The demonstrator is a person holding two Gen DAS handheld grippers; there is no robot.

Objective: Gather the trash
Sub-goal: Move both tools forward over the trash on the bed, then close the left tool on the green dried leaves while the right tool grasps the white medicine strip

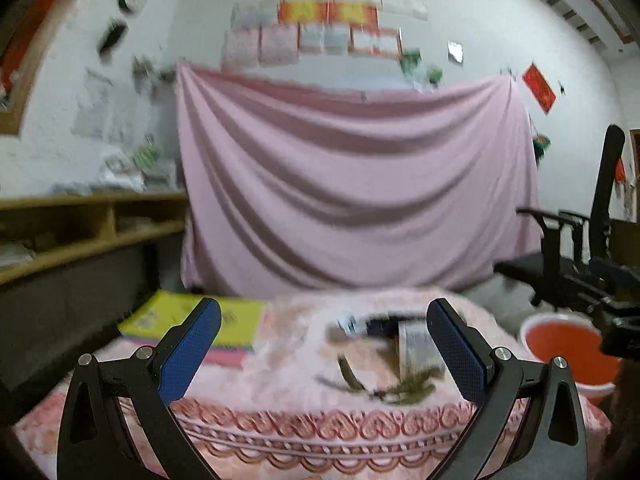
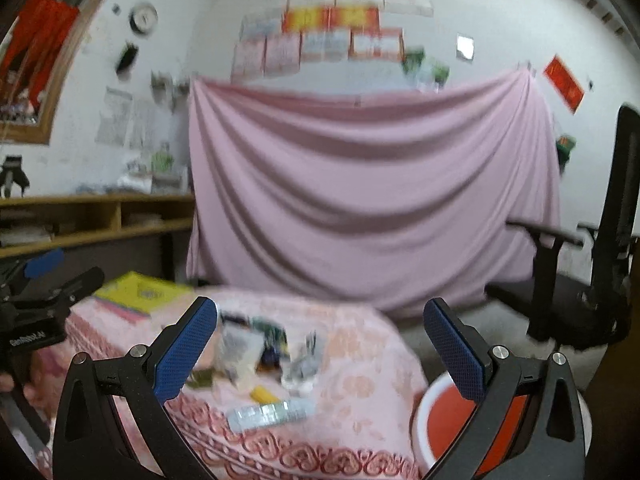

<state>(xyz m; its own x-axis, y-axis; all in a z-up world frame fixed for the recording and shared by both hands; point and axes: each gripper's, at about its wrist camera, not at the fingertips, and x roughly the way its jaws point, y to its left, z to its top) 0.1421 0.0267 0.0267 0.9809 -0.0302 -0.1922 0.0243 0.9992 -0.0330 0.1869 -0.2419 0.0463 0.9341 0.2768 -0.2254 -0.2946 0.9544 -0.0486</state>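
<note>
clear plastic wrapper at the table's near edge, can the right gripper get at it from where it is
Probably yes. The clear plastic wrapper lies flat on the pink tablecloth, apart from the other litter, and the right gripper hangs open with nothing held and nothing between it and the wrapper.

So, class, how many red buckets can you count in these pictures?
1. The red bucket stands on the floor at the right of the pink-clothed table, partly behind the right tongs. Others could be hidden.

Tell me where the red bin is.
The red bin sits on the floor off the table's right side, low right in both wrist views, near the black chair.
</note>
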